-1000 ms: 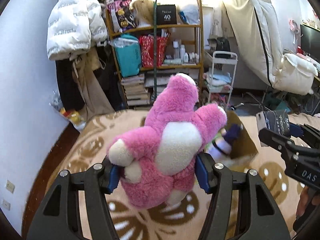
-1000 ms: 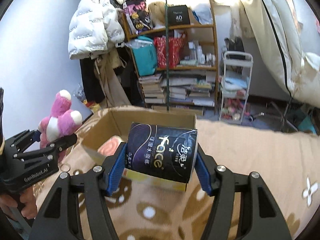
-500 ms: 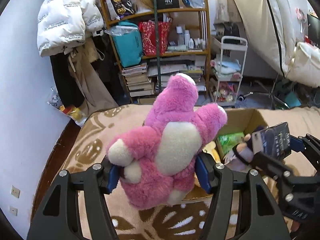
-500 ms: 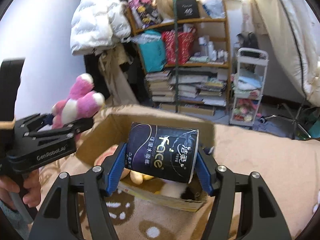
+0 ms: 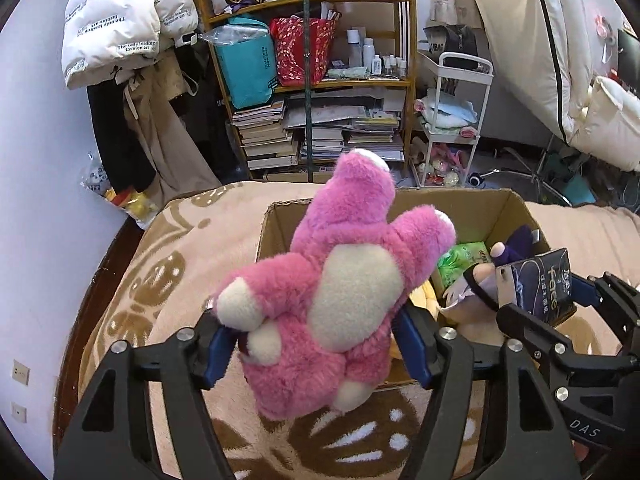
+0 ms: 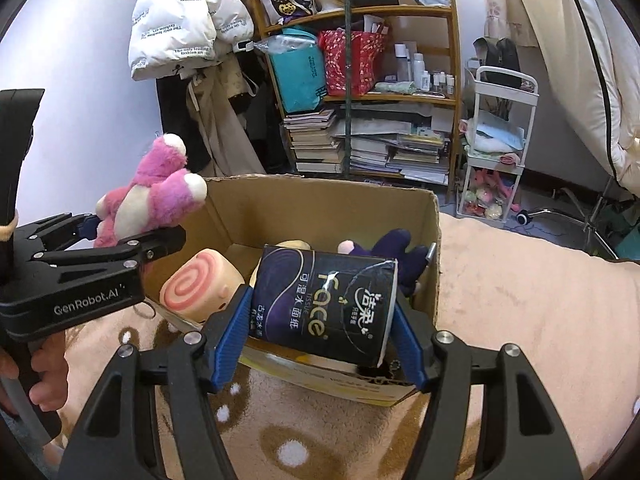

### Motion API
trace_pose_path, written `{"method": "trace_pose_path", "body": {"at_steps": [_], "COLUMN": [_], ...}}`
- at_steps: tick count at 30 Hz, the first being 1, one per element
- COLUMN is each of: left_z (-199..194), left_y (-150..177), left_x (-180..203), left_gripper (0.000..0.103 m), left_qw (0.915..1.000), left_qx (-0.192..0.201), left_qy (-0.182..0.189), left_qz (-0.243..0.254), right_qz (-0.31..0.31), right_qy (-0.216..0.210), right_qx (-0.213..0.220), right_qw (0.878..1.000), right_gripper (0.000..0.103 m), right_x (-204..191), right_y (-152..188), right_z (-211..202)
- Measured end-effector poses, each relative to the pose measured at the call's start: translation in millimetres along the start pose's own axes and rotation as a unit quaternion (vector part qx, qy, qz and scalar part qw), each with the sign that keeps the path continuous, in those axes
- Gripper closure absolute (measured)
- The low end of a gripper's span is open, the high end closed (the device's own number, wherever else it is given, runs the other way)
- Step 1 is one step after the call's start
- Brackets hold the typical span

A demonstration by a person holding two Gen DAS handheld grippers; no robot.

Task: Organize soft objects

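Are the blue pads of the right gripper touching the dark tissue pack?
Touching. The right wrist view shows both blue pads pressed against opposite sides of the tissue pack, with no gap.

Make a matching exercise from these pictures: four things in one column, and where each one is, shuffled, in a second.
Things:
1. pink bear
2. tissue pack
3. swirl cushion
4. white jacket

Places:
A. lying inside the cardboard box
B. between the fingers of the left gripper
C. hanging by the wall, beside the shelf
D. between the fingers of the right gripper

Pairs: 1-B, 2-D, 3-A, 4-C
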State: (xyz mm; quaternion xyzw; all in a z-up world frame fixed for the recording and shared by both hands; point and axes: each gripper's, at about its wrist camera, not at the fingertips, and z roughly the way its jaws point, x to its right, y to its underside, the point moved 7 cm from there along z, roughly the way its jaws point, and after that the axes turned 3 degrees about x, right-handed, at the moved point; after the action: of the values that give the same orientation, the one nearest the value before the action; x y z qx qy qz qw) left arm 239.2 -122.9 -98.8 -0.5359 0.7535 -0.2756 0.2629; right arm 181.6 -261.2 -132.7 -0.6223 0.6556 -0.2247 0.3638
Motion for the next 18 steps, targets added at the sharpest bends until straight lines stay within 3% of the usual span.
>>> {"method": "trace_pose_path", "body": {"at_steps": [4, 10, 12, 18], "left_z": [-7, -20, -25, -47], "left_y": [-3, -9, -10, -5], "left_x": [0, -6, -8, -18], "left_gripper": [0.016, 0.007, 0.007, 0.005], "left_qw": [0.9998, 0.9992, 0.9991, 0.9982], "left_qx": [0.017, 0.035, 0.037, 0.048], "left_qy": [-0.005, -0.007, -0.008, -0.009], "left_qz": [0.001, -0.015, -0.019, -0.034], "right_qz": [-0.002, -0.002, -0.001, 0.009], "right_qy": [0.0, 0.005, 0.009, 0.014], "right_qx": [0.007, 0.013, 0.017, 0.03], "right_qw": [1.0, 1.0, 1.0, 0.999], "right_gripper": [0.028, 0.02, 0.013, 0.01], "right_x": [-2, -3, -3, 0], "right_y": [-3, -4, -4, -8], "right_z": [-4, -11, -16, -34]}}
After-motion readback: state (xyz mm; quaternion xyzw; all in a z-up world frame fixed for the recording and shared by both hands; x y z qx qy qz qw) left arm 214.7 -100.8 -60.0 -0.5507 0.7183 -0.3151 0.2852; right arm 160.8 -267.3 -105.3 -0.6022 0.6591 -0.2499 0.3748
